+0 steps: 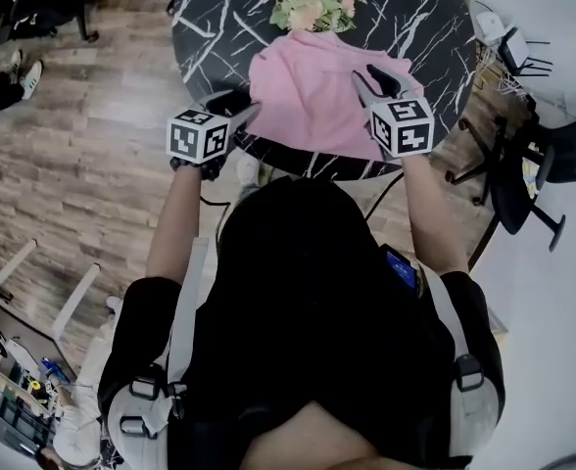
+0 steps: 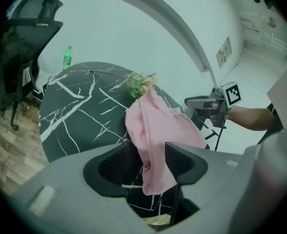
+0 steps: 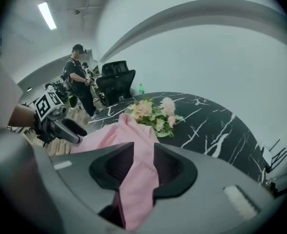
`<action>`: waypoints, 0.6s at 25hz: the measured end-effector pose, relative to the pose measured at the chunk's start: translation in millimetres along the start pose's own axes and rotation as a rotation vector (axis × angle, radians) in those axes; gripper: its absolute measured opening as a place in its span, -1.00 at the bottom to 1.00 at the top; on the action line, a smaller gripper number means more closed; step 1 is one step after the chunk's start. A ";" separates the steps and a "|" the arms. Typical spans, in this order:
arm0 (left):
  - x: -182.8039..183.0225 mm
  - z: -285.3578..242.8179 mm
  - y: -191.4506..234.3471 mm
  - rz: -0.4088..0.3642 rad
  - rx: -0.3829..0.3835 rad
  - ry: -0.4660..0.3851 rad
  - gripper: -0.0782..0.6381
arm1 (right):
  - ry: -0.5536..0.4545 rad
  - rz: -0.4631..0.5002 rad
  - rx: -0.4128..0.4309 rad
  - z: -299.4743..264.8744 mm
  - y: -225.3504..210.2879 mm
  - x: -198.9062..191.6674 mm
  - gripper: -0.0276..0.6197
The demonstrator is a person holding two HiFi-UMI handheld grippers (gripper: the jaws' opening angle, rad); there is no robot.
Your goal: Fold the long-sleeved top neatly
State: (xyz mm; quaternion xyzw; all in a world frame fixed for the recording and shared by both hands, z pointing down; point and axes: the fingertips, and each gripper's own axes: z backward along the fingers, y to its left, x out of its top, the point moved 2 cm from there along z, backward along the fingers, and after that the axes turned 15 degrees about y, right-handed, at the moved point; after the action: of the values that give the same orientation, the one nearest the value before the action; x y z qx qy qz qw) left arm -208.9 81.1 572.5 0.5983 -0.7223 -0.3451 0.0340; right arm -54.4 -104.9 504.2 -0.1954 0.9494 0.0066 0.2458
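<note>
Stands at the near edge of a round black surface [image 1: 415, 18] with white marble veins, a gripper in each hand. Has a crumpled pink long-sleeved fabric top [image 1: 308, 96] lying on the near half of that surface. Reaches in at the surface's near-left edge with the left gripper [image 2: 147, 152], jaws parted and released, a loose fold of the top hanging between them unpinched. Hovers the right gripper [image 3: 143, 152] over the surface's near-right side, likewise unclenched, a strip of the top running between its jaws. Shows a bouquet of pale pink and cream flowers [image 1: 312, 3] at the surface's far side, just beside the top's far edge.
</note>
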 end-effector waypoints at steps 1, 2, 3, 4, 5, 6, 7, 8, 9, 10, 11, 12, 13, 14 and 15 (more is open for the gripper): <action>-4.4 -1.4 -2.7 0.009 -0.013 -0.002 -0.08 | 0.001 0.012 0.016 -3.8 11.9 5.6 -0.51; -7.5 -2.9 -5.4 0.021 -0.027 -0.005 -0.08 | 0.001 0.022 0.030 -7.3 22.8 12.0 -0.51; -9.8 -4.5 -7.9 0.034 -0.039 -0.008 -0.08 | -0.001 0.029 0.043 -10.0 32.8 18.6 -0.51; -12.1 -6.0 -9.6 0.045 -0.046 -0.011 -0.08 | -0.005 0.031 0.056 -12.2 42.4 25.3 -0.51; -14.7 -7.1 -10.3 0.053 -0.046 -0.012 -0.08 | -0.007 0.027 0.069 -14.6 51.7 31.6 -0.51; -17.9 -7.7 -10.1 0.060 -0.045 -0.010 -0.08 | -0.009 0.017 0.085 -17.6 60.9 37.5 -0.51; -21.1 -8.3 -9.8 0.067 -0.047 -0.005 -0.08 | -0.007 0.003 0.101 -21.6 69.6 43.0 -0.51; -24.0 -9.4 -10.1 0.076 -0.053 0.002 -0.08 | -0.002 -0.012 0.115 -26.6 77.2 48.1 -0.50; -26.7 -11.2 -11.0 0.085 -0.060 0.011 -0.08 | 0.006 -0.027 0.121 -32.2 83.3 52.4 -0.49; -29.3 -13.8 -12.3 0.090 -0.064 0.022 -0.08 | 0.016 -0.038 0.120 -37.8 88.0 56.0 -0.49; -32.2 -16.8 -13.8 0.091 -0.064 0.034 -0.08 | 0.026 -0.047 0.113 -43.3 91.8 58.8 -0.47; -35.7 -19.5 -15.4 0.088 -0.060 0.047 -0.09 | 0.035 -0.054 0.101 -48.7 95.5 60.8 -0.45; -39.8 -21.2 -16.6 0.084 -0.051 0.059 -0.09 | 0.041 -0.061 0.090 -53.9 99.7 62.0 -0.44; -43.9 -21.8 -17.1 0.082 -0.040 0.066 -0.13 | 0.045 -0.070 0.082 -59.1 104.0 63.3 -0.44; -46.8 -22.2 -17.2 0.079 -0.029 0.068 -0.19 | 0.049 -0.080 0.078 -64.5 107.9 65.1 -0.44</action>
State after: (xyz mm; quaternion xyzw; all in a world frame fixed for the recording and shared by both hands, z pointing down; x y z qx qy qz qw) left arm -171.0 111.7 597.2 0.5802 -0.7387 -0.3333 0.0810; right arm -177.0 -36.3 521.3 -0.2234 0.9461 -0.0450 0.2300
